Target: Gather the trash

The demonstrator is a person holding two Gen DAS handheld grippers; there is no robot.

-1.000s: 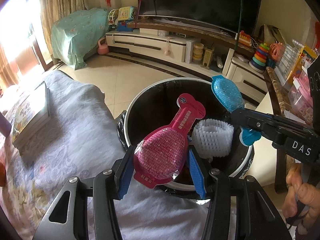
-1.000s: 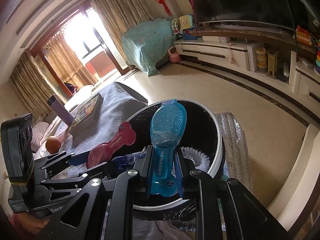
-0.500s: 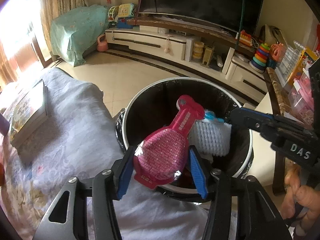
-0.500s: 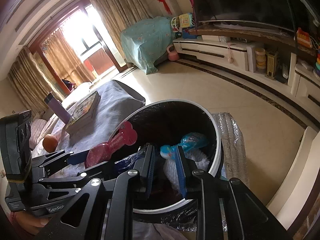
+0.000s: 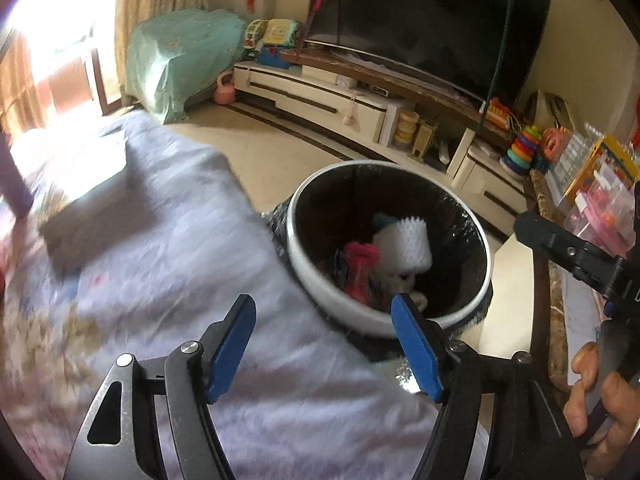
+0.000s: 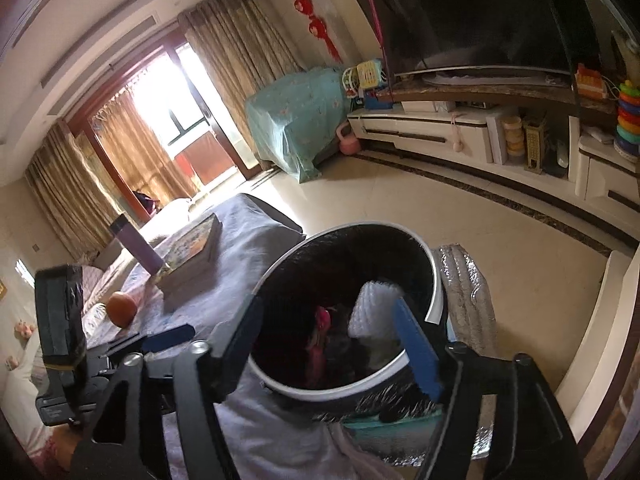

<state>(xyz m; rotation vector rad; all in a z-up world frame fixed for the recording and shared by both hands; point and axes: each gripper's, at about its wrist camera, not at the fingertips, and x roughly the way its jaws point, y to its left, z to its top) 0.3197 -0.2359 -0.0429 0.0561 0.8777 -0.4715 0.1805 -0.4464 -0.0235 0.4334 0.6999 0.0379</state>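
Observation:
A round white-rimmed trash bin (image 5: 320, 296) with a black liner stands on the floor beside the cloth-covered table. Inside lie the pink packet (image 5: 360, 268), a white foam sleeve (image 5: 404, 244) and a bit of the blue packet (image 5: 382, 220). My left gripper (image 5: 324, 342) is open and empty, just in front of the bin over the cloth. My right gripper (image 6: 328, 340) is open and empty, above the bin's (image 6: 436, 300) near rim; the pink packet (image 6: 320, 336) and foam sleeve (image 6: 372, 312) show between its fingers.
A grey cloth (image 5: 160, 248) covers the table with a book (image 6: 192, 248), a purple bottle (image 6: 138, 246) and an orange (image 6: 121, 309) on it. A silver foil mat (image 6: 464, 280) lies on the floor by the bin. A TV cabinet (image 5: 340, 100) lines the far wall.
Both grippers opened. The blue packet dropped into the bin first, then the pink packet. Both grippers are now empty and the left one has swung left.

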